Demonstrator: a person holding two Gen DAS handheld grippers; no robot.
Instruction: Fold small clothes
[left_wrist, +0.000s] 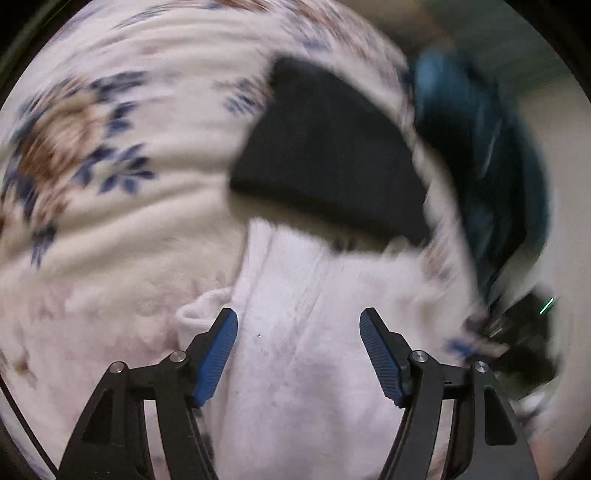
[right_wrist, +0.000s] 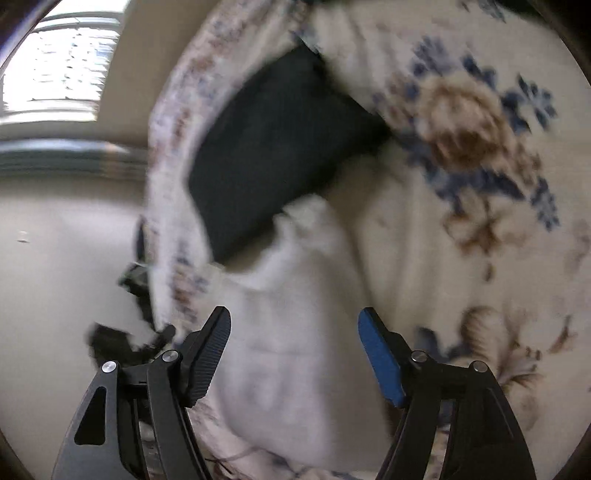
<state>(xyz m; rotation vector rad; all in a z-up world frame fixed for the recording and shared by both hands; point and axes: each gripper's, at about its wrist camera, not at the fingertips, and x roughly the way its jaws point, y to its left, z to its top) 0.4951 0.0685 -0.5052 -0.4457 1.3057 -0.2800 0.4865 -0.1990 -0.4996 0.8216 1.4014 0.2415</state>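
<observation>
Two grippers hang over the bed, both with fingers spread wide and nothing between them. Under the left gripper lies a small white garment, rumpled on a cream blanket with blue and brown flowers; the right gripper is above the same white cloth too. Just beyond it sits a dark folded piece, partly tucked under a blanket edge. Something teal shows past the bed edge, too blurred to name
</observation>
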